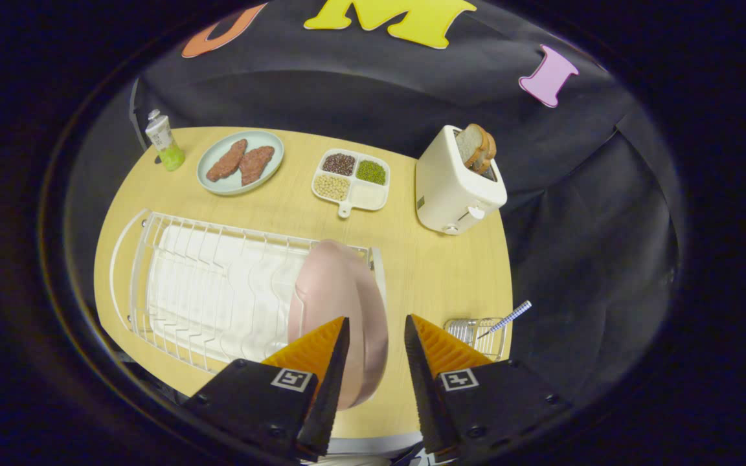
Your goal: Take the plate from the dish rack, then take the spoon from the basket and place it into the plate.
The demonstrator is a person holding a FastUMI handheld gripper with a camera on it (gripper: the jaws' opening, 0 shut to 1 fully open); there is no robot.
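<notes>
Gripper (376, 330) fingers spread, nothing held; pink plate (337, 291) upright in dish rack (211, 285), between fingers, possibly brushing left one.

A light wooden table (425, 272) carries a white wire dish rack (217, 291) on its left part, a small wire basket (480, 333) near its right edge, and along the far side a small bottle (164, 141), a plate of meat (240, 162), a divided tray of beans (351, 180) and a white toaster (454, 184).
</notes>
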